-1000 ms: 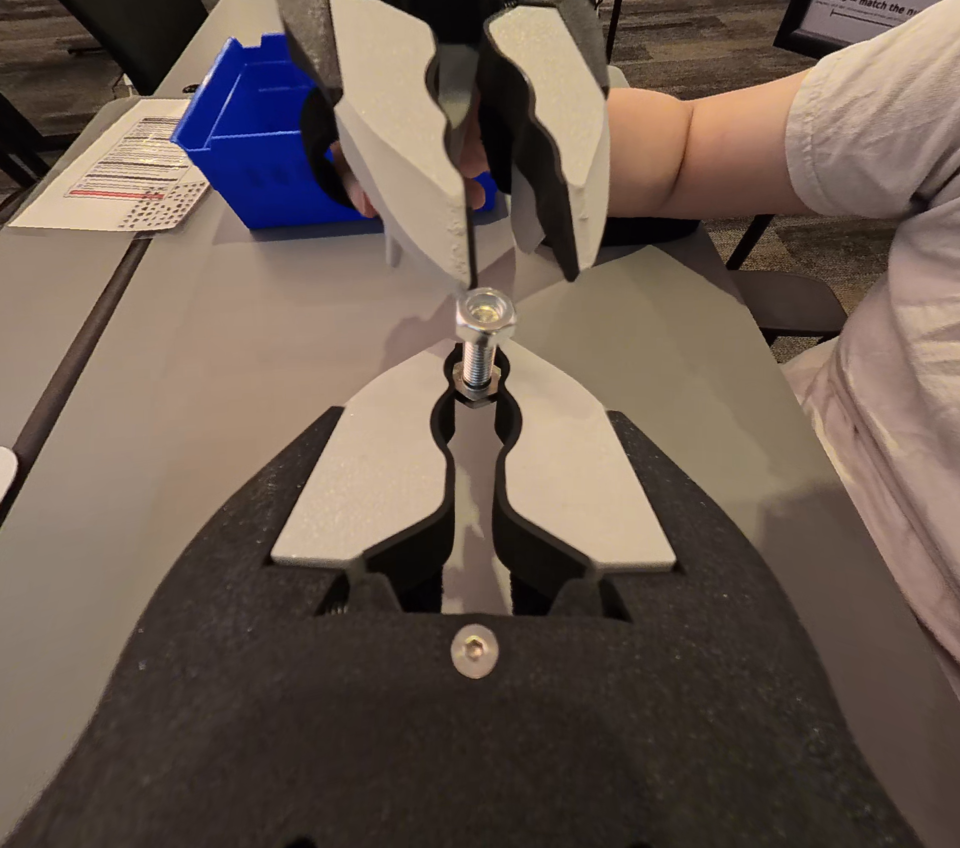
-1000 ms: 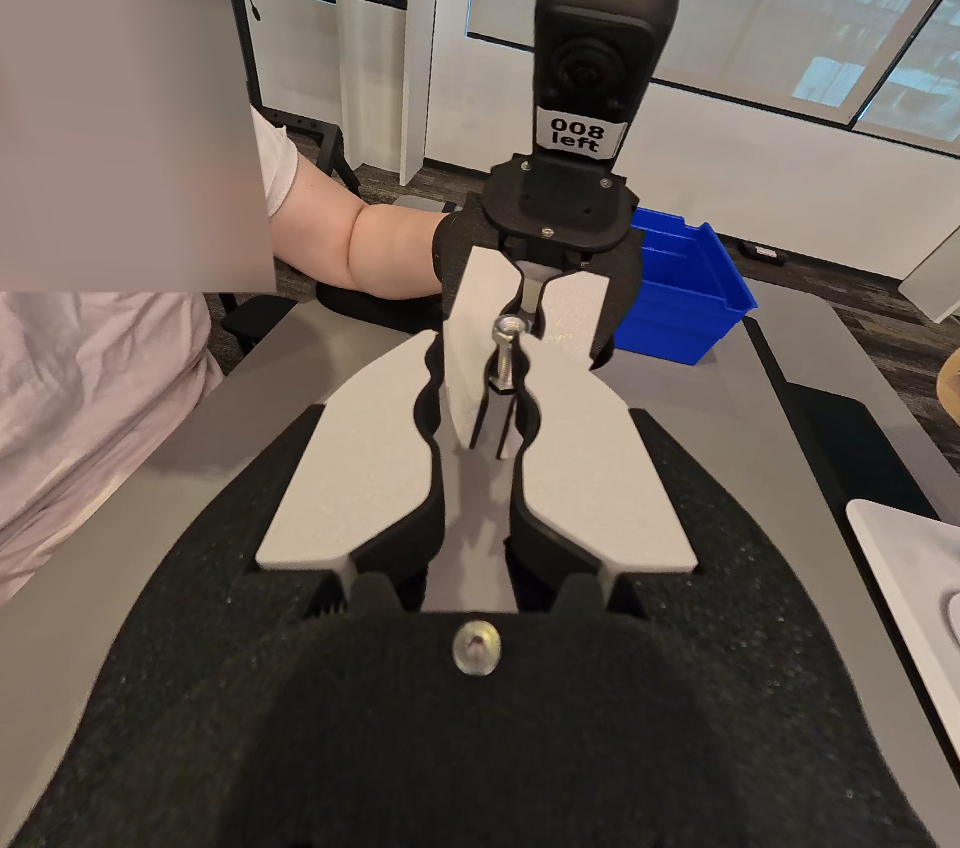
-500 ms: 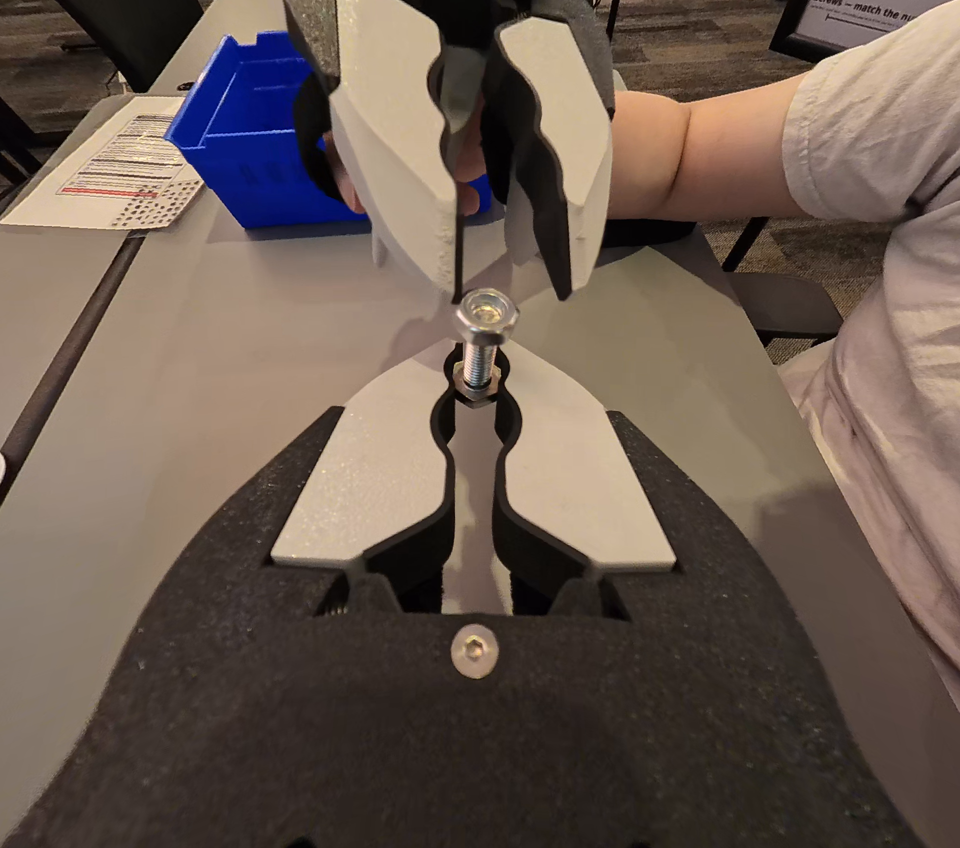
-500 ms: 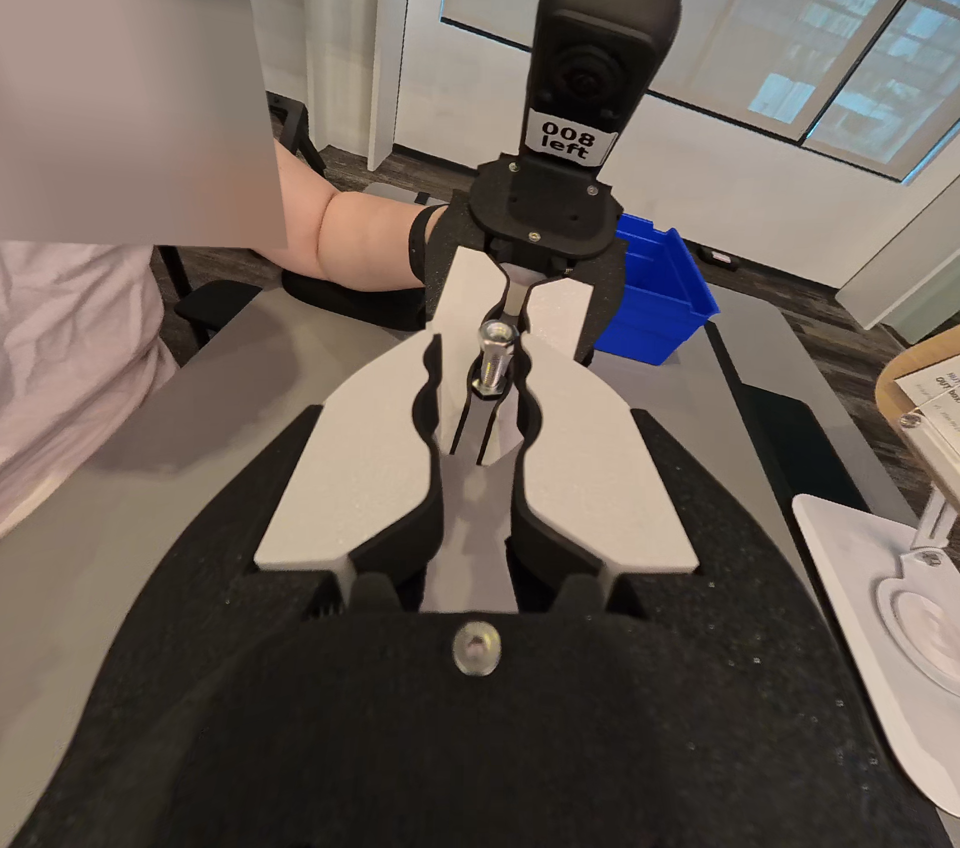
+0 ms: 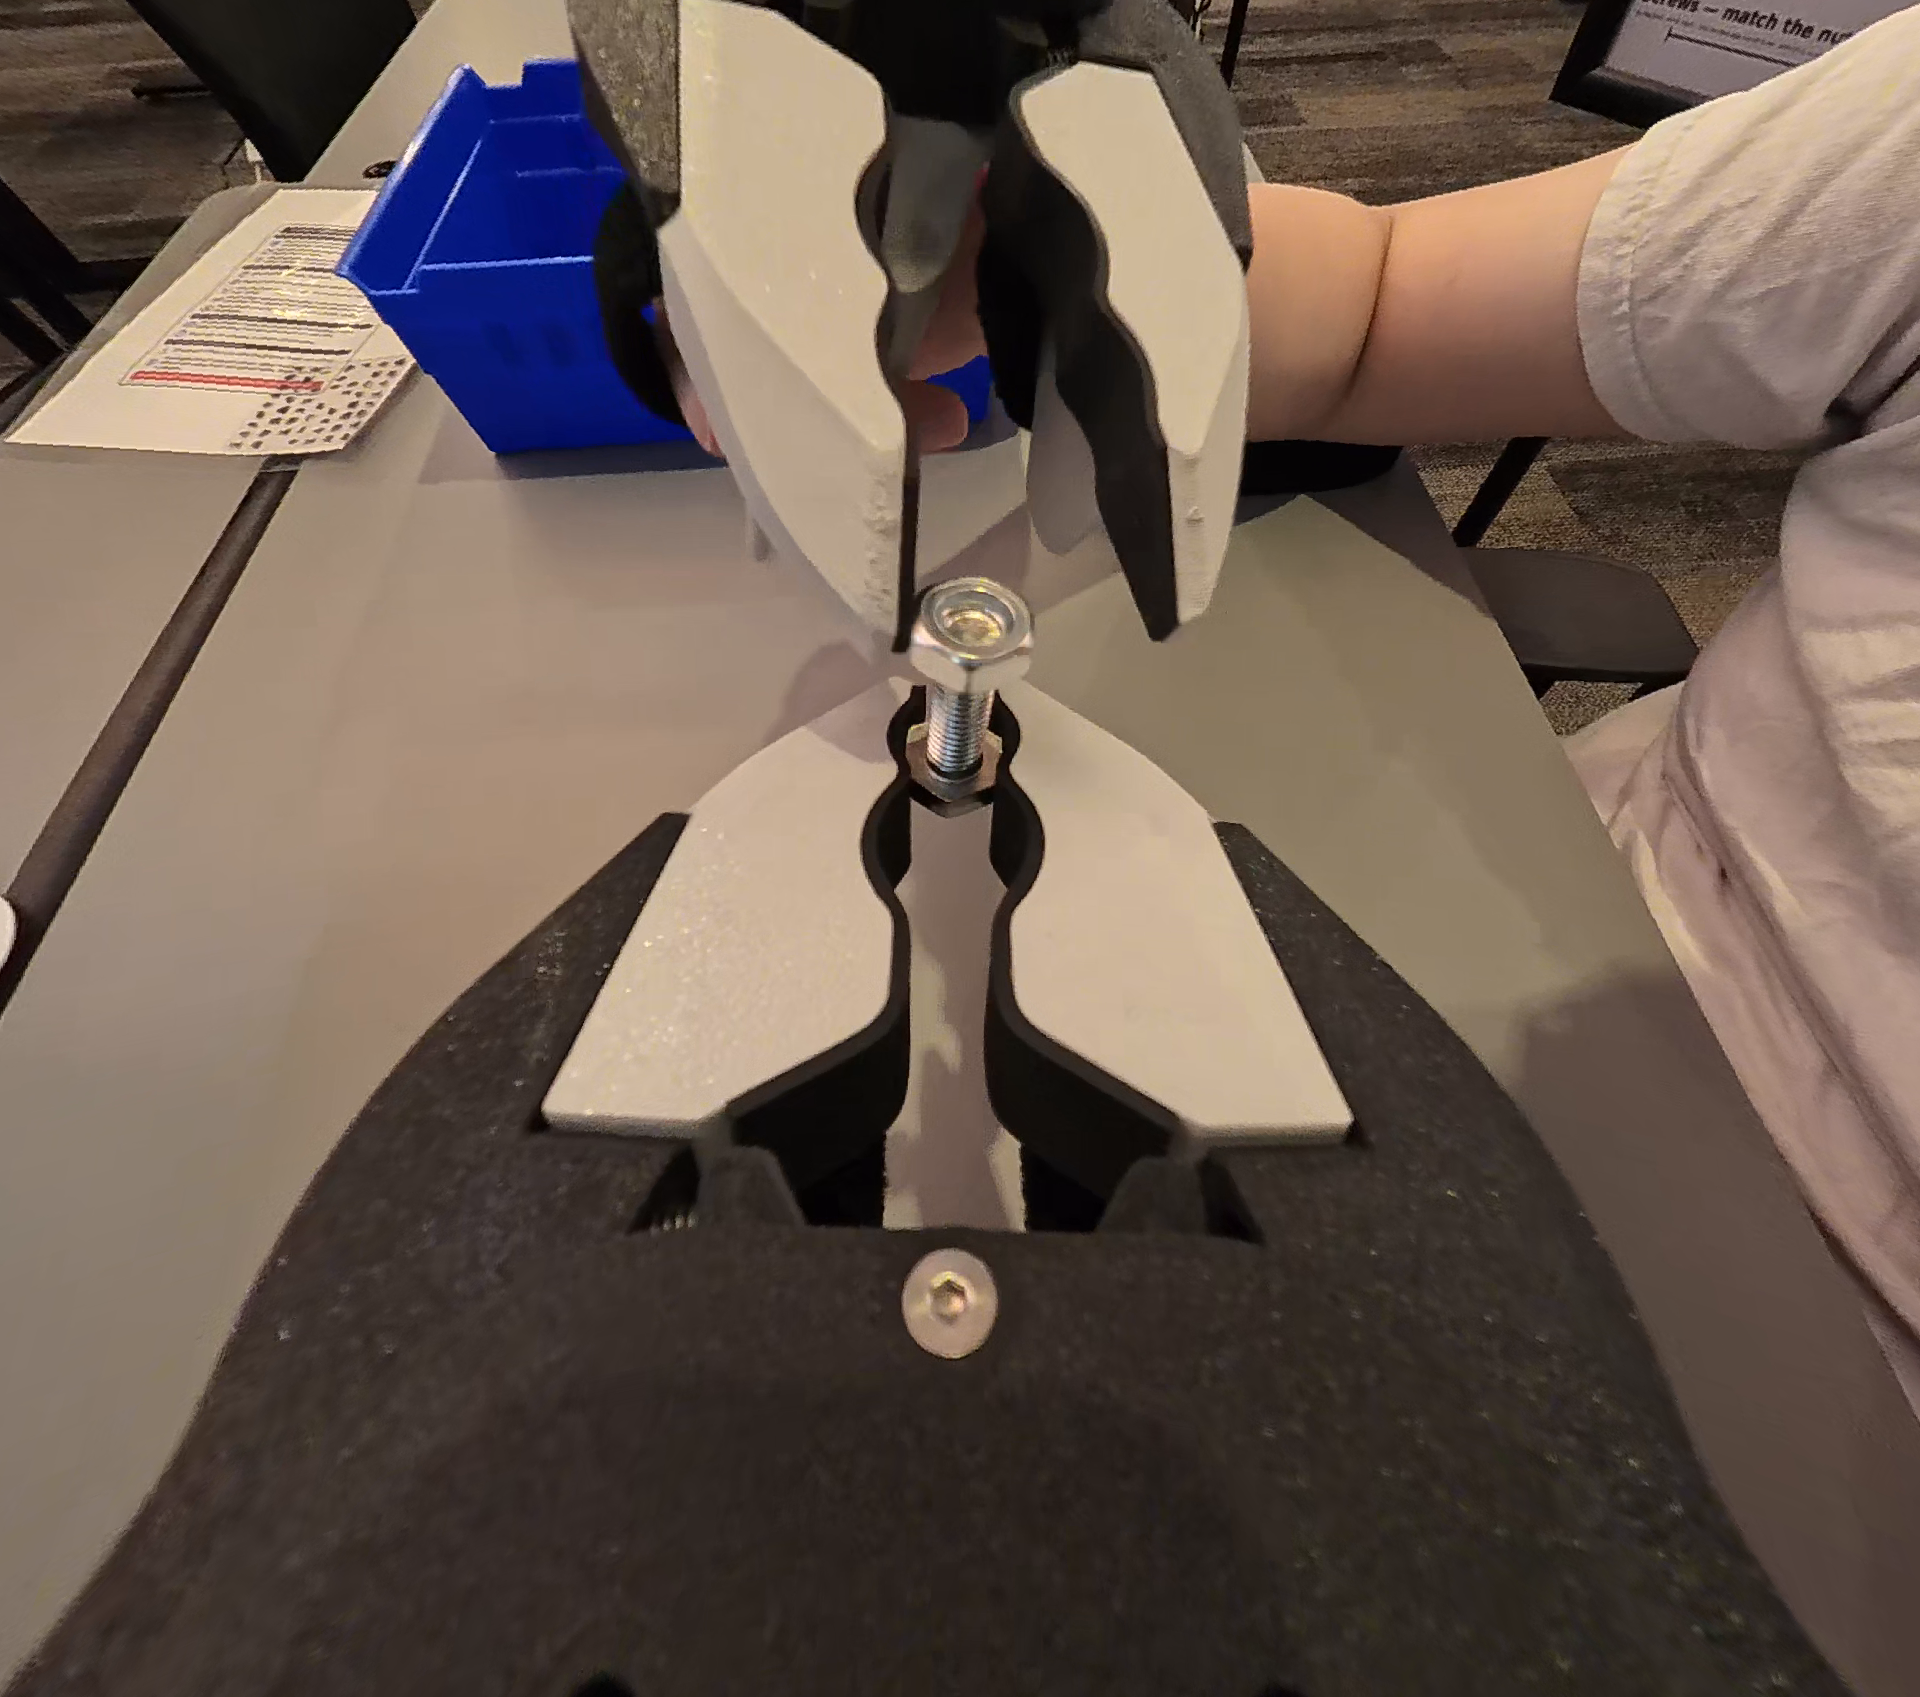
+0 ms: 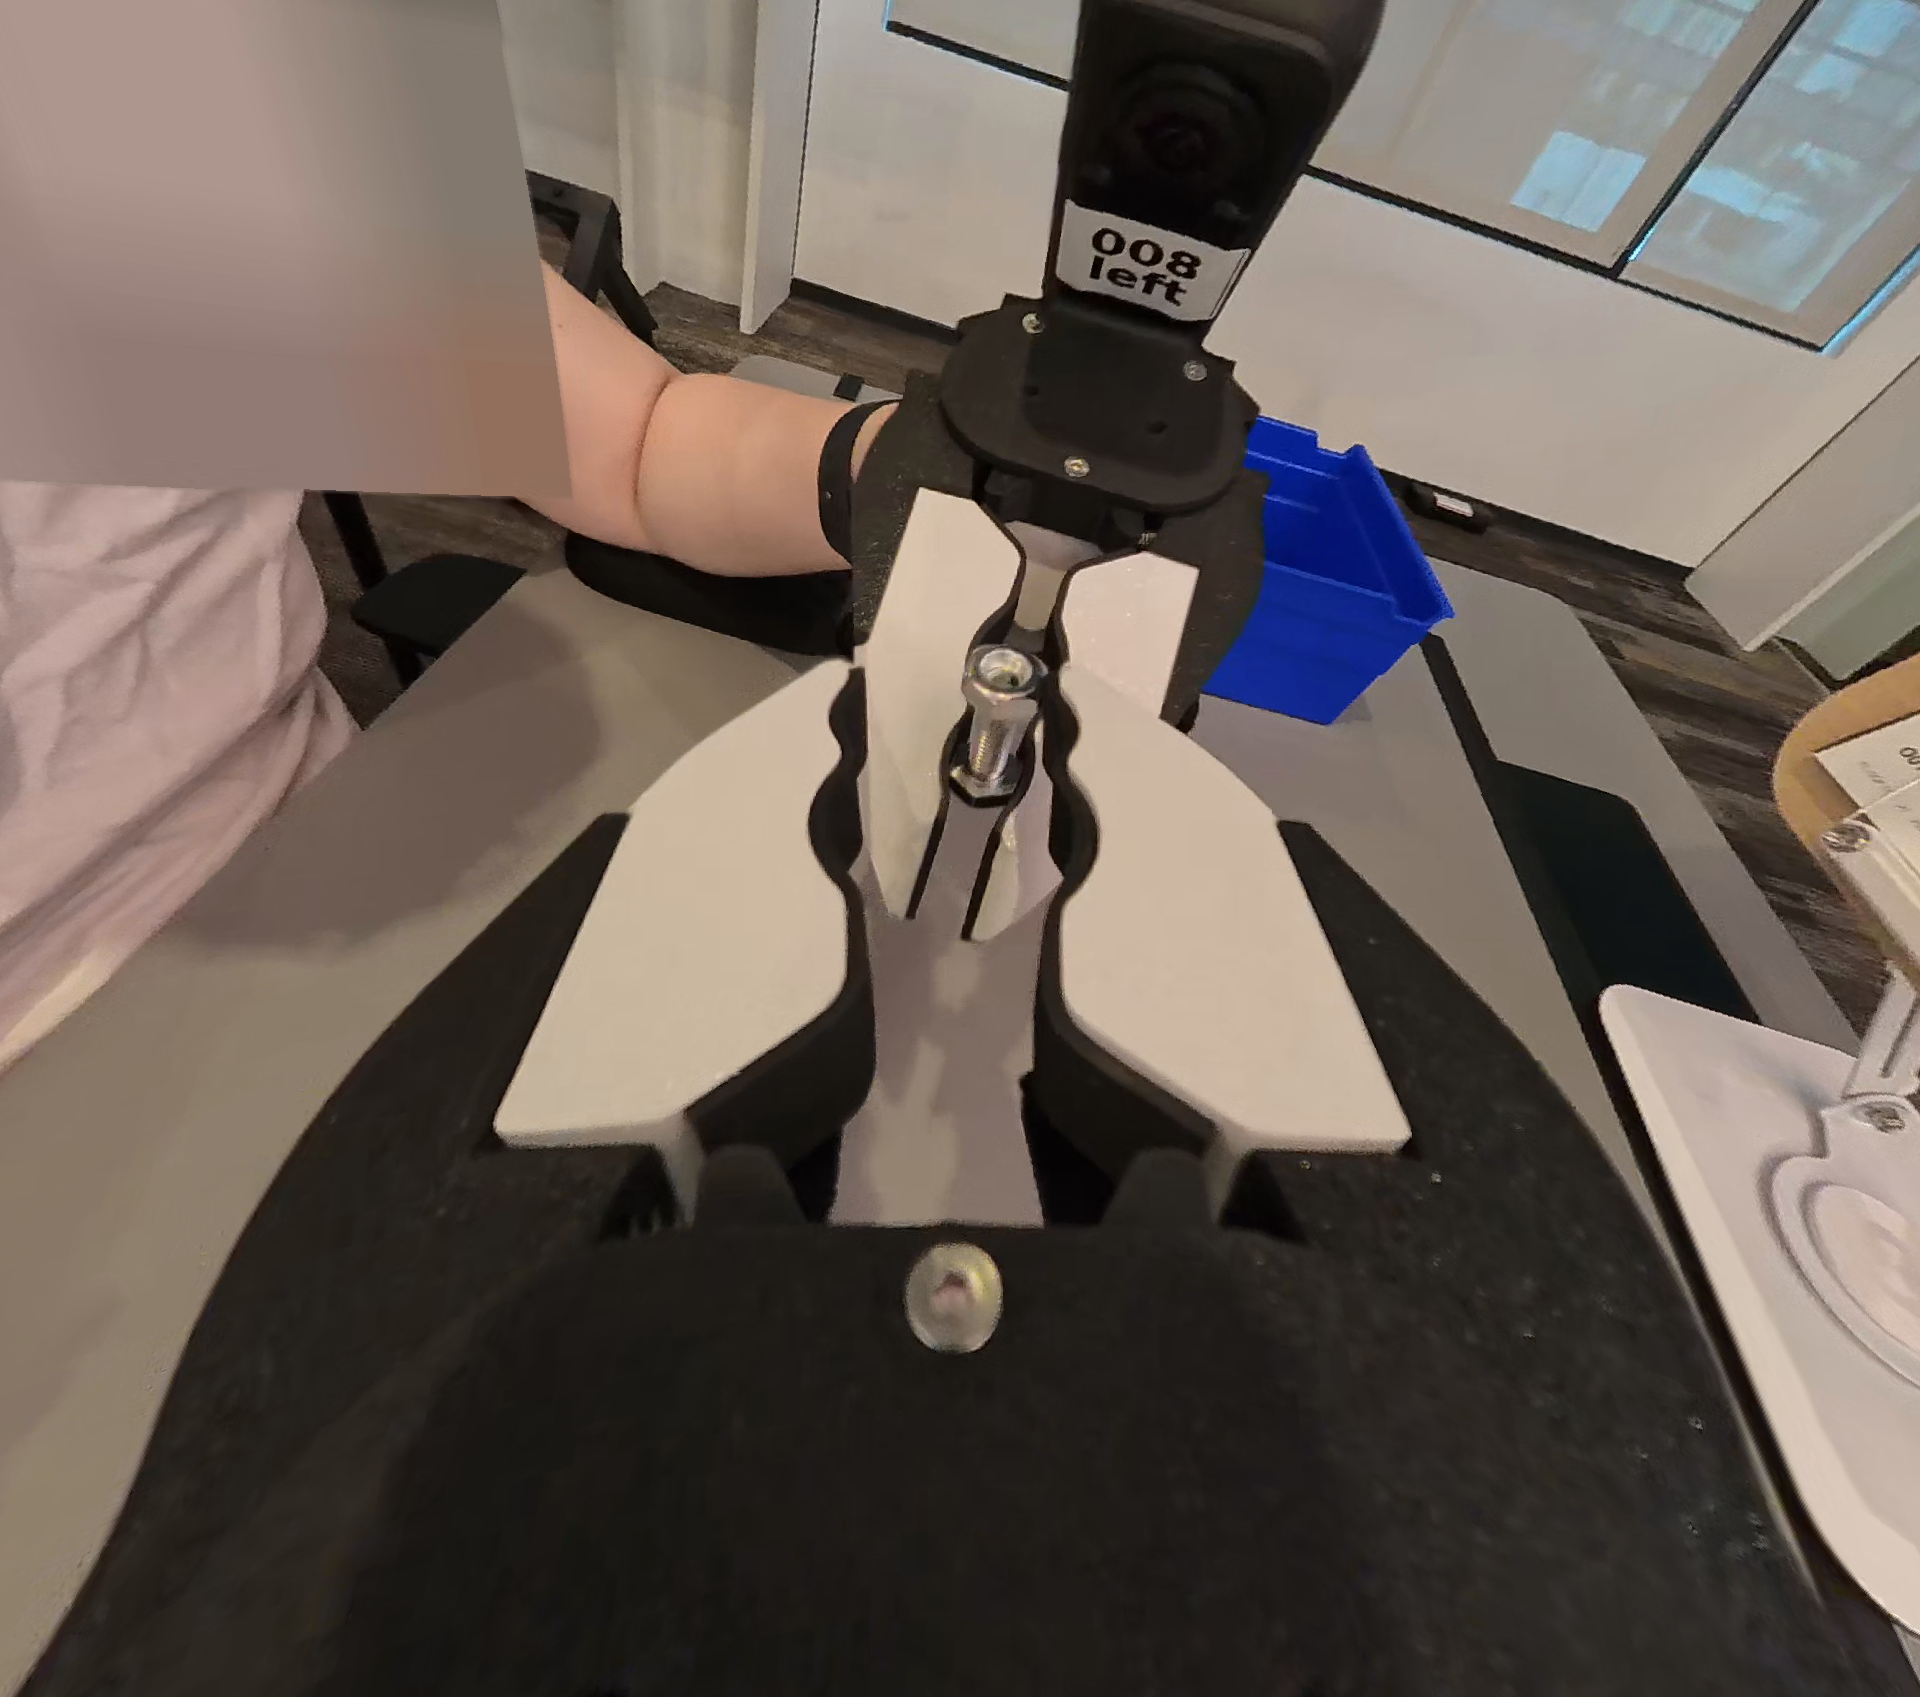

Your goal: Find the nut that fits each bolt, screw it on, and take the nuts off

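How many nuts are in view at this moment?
1: the nut sits low on the upright bolt, gripped in the left claw. Others may lie hidden inside the blue bin.

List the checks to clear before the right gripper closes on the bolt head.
1. Left gripper shut on the nut: ok.
2. Bolt threaded in the nut, upright: ok.
3. Right gripper open: ok.
4. Bolt head centred between the right gripper's fingers: not ok, it sits close to one finger.
5. Fingertips low enough to straddle the head: cannot tell.
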### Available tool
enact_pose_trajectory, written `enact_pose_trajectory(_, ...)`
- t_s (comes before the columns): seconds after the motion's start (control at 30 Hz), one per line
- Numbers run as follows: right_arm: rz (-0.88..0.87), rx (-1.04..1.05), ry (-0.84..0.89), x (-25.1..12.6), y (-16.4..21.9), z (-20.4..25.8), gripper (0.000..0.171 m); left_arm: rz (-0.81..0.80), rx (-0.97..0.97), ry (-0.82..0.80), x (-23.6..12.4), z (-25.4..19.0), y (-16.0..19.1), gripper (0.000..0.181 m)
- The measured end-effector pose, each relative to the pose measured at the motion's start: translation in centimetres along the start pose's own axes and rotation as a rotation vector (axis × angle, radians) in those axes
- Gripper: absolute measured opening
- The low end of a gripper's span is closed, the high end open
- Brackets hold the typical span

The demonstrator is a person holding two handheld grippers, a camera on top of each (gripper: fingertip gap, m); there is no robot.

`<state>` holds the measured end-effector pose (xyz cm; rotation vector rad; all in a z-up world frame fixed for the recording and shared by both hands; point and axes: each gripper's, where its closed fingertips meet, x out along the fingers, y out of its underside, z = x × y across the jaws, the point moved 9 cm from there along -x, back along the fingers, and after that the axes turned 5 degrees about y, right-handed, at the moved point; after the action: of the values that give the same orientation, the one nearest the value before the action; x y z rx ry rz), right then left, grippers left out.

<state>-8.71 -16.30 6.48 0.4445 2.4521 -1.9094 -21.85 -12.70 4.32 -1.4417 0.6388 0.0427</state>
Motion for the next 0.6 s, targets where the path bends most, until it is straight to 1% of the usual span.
enact_pose_trajectory(0.07, 0.002, 0.006, 0.004, -0.32, -0.04, -0.15, 0.029, -0.009, -0.005, -0.001, -0.16, 0.07, -0.04, 0.009)
enact_pose_trajectory(0.13, -0.007, 0.015, 0.000, -0.67, -0.06, -0.31, 0.021, -0.016, -0.011, -0.011, -0.35, 0.21, -0.08, 0.009)
enact_pose_trajectory(0.17, -0.017, 0.020, 0.005, -0.79, -0.10, -0.41, 0.020, -0.021, -0.017, -0.010, -0.42, 0.27, -0.08, 0.009)
enact_pose_trajectory(0.23, -0.037, 0.030, 0.030, -0.83, -0.16, -0.66, 0.022, -0.023, -0.024, -0.001, -0.41, 0.29, -0.04, 0.009)
enact_pose_trajectory(0.33, -0.063, 0.069, 0.009, -0.41, -0.16, -0.61, 0.031, -0.010, -0.017, 0.006, -0.07, 0.13, 0.01, 0.009)
enact_pose_trajectory(0.47, -0.014, 0.034, 0.001, 0.06, 0.07, -0.24, 0.032, -0.011, -0.018, -0.004, -0.07, 0.16, -0.04, 0.009)
enact_pose_trajectory(0.53, -0.007, 0.026, 0.021, -0.19, 0.03, -0.40, 0.029, -0.022, -0.028, -0.013, -0.33, 0.36, -0.04, 0.009)
enact_pose_trajectory(0.6, -0.017, 0.067, -0.001, -0.60, 0.01, -0.64, 0.019, -0.037, -0.044, -0.020, -0.55, 0.55, -0.05, 0.009)
